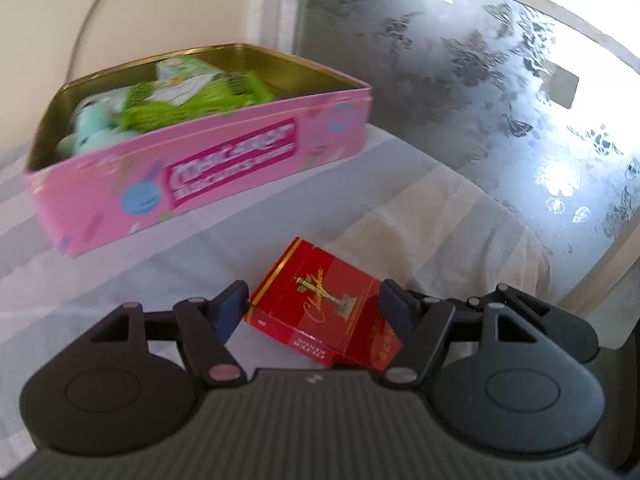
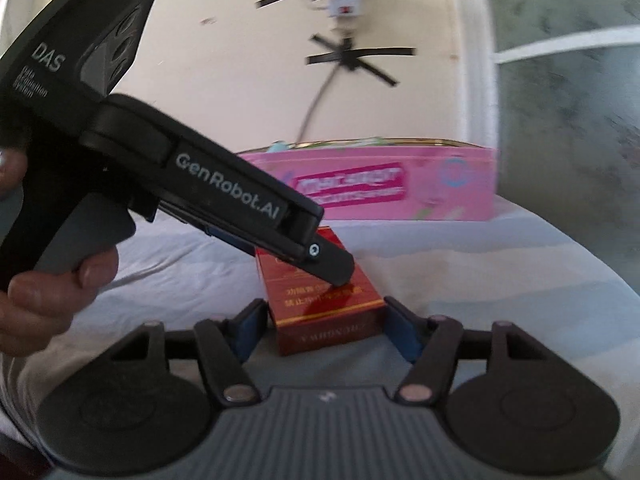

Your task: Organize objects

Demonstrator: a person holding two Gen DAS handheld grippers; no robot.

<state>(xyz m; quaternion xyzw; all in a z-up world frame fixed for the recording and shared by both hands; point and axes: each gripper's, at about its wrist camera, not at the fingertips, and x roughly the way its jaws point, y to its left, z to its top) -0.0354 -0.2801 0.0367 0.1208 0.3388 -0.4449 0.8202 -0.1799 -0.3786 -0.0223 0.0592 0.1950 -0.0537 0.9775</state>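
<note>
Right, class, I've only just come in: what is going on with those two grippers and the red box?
A person holds a gripper in each hand over a cloth-covered surface. Both the left gripper and the right gripper are open around one small red box lying on the cloth, jaws on either side of it, not yet closed. Behind stands an open pink tin, which already holds a green packet and a light blue soft toy. The box is not yet in the tin.

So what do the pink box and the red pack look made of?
The pink rectangular box looks like printed tin: its inner walls have a shiny gold metallic sheen and its rim is rolled. The small red pack looks like glossy printed cardboard, with sharp folded edges and gold trim lines.
</note>
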